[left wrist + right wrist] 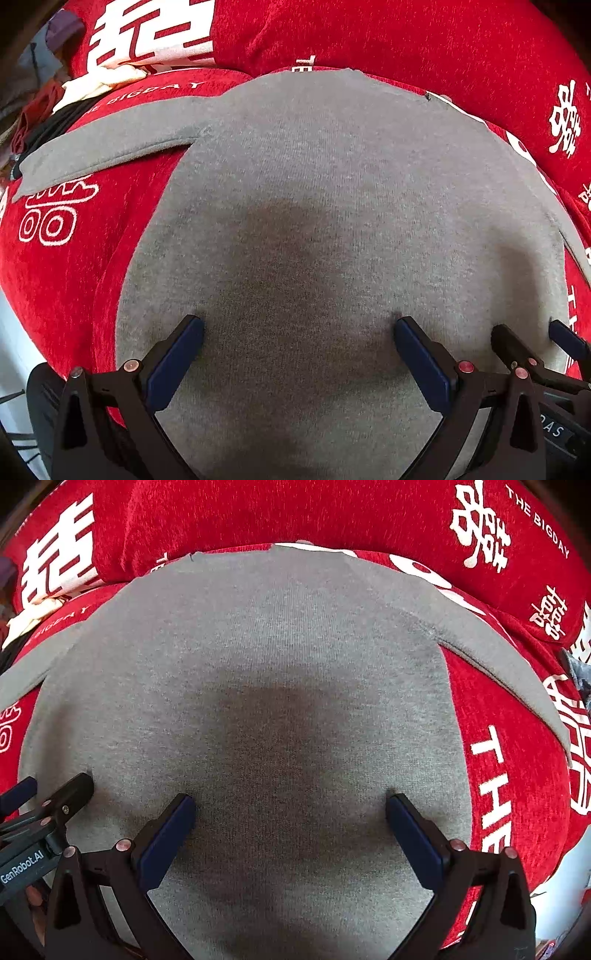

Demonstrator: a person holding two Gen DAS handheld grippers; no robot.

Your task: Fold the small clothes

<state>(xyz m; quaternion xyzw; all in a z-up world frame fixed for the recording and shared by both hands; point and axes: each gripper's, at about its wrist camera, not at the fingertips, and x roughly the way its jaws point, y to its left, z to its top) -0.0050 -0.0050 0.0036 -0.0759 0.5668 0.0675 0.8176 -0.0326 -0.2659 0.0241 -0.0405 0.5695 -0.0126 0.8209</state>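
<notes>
A small grey knit garment (314,192) lies flat on a red cover; it also fills the right wrist view (266,657). One grey sleeve (103,151) sticks out to the left, another sleeve (509,672) to the right. My left gripper (299,328) is open, fingertips pressed onto the grey cloth near its front edge. My right gripper (291,805) is open too, pressed on the cloth beside it. The right gripper's fingers (517,347) show at the left view's right edge, and the left gripper's fingers (70,794) at the right view's left edge.
The red cover (66,280) with white characters and lettering spreads under the garment, and a red cushion (332,513) with the same print rises behind it. A heap of other clothes (48,110) lies at the far left. A white floor strip (576,878) shows at the right.
</notes>
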